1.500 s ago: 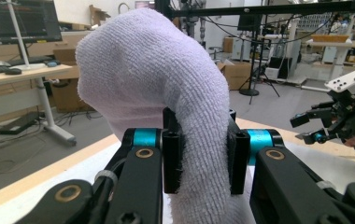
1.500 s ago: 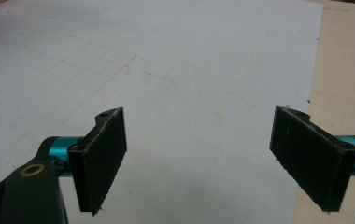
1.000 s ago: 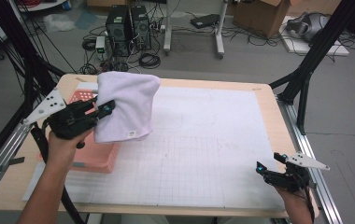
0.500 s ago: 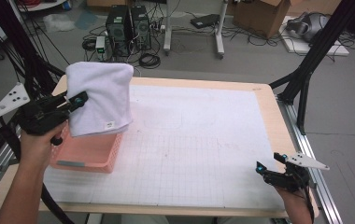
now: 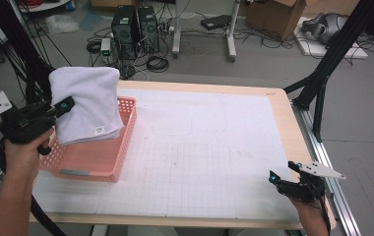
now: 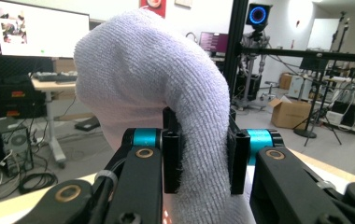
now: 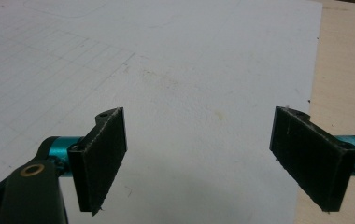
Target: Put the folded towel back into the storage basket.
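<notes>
towel [image 5: 87,101]: white, ribbed | basket [image 5: 99,157]: pink, perforated | mat [image 5: 214,142]: white, gridded | claw [image 7: 199,158]: black

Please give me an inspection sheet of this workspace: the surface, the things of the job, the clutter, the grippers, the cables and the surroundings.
Surface: white gridded mat on a wooden table, faint stains.
Job's things: white towel folded, lifted above the pink basket; the basket stands at the mat's left edge.
Clutter: nothing seen on the mat.
Grippers: left gripper shut on the towel; right gripper open, low over the mat near its right corner.
Cables: many loose on the floor behind the table.
Surroundings: computer towers, cardboard box, black stand legs.
</notes>
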The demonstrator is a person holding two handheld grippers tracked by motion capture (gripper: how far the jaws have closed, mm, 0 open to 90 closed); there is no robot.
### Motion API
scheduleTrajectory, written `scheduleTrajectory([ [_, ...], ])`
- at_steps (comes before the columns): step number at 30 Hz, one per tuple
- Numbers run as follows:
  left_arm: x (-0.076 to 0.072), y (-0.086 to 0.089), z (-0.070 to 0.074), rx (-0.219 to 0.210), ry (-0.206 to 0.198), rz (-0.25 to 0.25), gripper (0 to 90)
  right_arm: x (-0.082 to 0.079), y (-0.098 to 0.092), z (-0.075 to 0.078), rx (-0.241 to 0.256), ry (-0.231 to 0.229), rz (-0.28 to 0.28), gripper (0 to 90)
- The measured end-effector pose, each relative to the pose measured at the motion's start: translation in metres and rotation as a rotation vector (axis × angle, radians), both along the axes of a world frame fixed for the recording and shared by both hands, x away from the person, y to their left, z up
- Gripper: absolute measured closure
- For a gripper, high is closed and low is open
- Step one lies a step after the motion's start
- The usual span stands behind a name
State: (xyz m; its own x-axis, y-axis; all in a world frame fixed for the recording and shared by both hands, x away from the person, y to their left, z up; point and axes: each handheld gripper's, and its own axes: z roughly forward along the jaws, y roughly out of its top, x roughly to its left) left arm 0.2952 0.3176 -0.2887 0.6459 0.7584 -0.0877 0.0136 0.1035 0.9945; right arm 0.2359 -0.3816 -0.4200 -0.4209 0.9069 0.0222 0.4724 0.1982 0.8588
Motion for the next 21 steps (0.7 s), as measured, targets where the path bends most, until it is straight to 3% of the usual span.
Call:
scheduleTrajectory([
  [11,0.005,0.014,-0.021,-0.008,0.055,0.031,74.0,0.0,0.002,0.0,-0.009,0.001,0.001,17.8],
  [21,0.011,0.011,-0.041,-0.014,0.098,0.021,74.0,0.0,0.004,-0.001,-0.028,0.002,0.006,17.7],
])
